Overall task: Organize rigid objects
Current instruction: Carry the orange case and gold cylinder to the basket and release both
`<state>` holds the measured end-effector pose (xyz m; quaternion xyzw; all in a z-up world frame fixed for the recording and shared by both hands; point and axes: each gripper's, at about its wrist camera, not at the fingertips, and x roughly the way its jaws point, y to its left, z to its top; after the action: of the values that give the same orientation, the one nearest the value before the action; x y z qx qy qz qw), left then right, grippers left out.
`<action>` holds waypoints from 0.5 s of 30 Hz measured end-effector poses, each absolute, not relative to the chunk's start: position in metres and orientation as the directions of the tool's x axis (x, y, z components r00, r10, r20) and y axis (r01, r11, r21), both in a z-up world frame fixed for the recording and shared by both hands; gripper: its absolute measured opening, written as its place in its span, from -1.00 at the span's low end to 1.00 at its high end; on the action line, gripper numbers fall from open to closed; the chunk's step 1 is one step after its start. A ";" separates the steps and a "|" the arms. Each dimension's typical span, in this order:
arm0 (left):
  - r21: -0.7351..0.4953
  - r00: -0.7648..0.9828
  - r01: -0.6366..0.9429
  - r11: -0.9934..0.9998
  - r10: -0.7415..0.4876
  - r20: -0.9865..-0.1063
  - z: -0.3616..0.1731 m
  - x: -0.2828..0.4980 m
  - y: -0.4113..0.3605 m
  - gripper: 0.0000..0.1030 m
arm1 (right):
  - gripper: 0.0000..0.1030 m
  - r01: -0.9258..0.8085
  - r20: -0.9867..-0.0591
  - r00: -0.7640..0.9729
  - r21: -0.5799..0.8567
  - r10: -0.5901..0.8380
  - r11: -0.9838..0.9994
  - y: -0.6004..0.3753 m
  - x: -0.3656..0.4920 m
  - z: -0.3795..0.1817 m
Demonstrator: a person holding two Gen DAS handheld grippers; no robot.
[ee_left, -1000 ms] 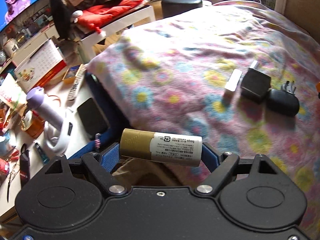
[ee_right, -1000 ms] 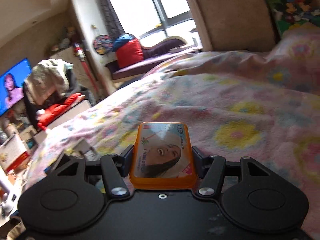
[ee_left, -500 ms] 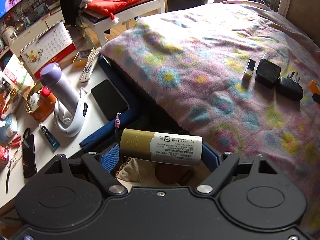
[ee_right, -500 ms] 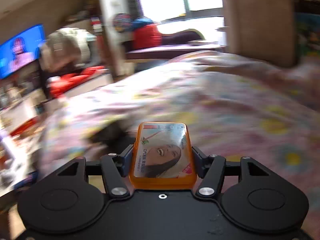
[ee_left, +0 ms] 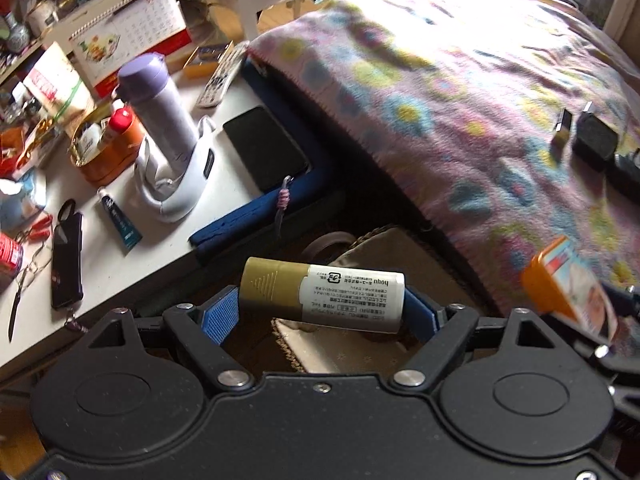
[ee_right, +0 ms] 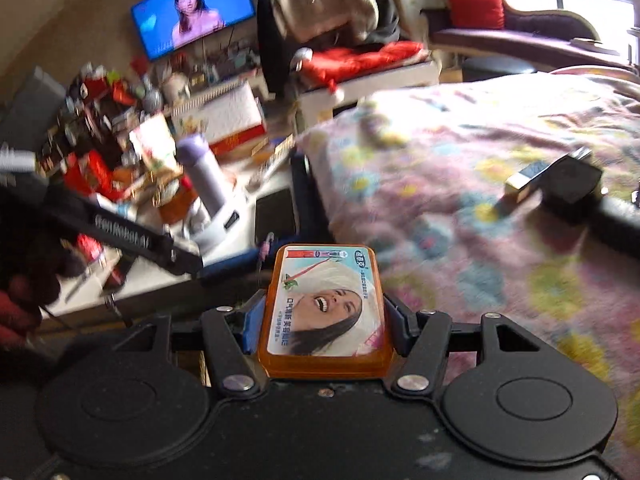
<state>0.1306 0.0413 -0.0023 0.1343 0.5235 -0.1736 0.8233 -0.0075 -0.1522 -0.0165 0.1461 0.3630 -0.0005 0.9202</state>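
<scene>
My left gripper [ee_left: 322, 306] is shut on a gold-and-white tube [ee_left: 322, 296], held crosswise between the blue pads above the gap between the bed and the white table [ee_left: 120, 264]. My right gripper [ee_right: 322, 316] is shut on an orange flat box [ee_right: 324, 312] with a printed label; the same orange box [ee_left: 568, 288] shows at the right edge of the left wrist view, over the blanket's edge. On the flowered blanket [ee_left: 460, 92] lie a black charger [ee_left: 594, 142], a small white block [ee_right: 524, 180] and a black plug [ee_left: 626, 170].
The white table holds a lilac bottle in a white stand [ee_left: 164, 132], a black phone [ee_left: 266, 148], a remote [ee_left: 220, 76], an orange tin [ee_left: 108, 148], a calendar [ee_left: 132, 48] and small clutter. Below the tube lie a beige cushion [ee_left: 384, 256] and a tape roll [ee_left: 326, 242]. A screen [ee_right: 194, 20] glows on the wall.
Both grippers swung left from over the bed toward the table side, keeping their loads. The orange box came into the left wrist view. The chargers slid toward the right edge.
</scene>
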 end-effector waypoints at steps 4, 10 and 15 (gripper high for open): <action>-0.006 0.332 0.414 0.910 -0.157 -0.930 -0.012 0.143 0.050 0.57 | 0.15 0.116 -0.734 0.671 0.238 0.100 0.964 -0.136 0.003 -0.035; -0.005 0.327 0.406 0.914 -0.150 -0.933 -0.015 0.147 0.054 0.57 | 0.15 0.118 -0.762 0.640 0.226 0.100 0.967 -0.123 0.010 -0.044; -0.011 0.299 0.425 0.905 -0.152 -0.942 -0.020 0.150 0.050 0.57 | 0.15 0.066 -0.781 0.616 0.180 0.101 0.982 -0.110 0.016 -0.048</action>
<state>0.1502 0.0497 -0.0196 0.1208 0.5637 -0.1809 0.7968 0.0155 -0.1102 -0.0476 0.0957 0.4380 0.0099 0.8938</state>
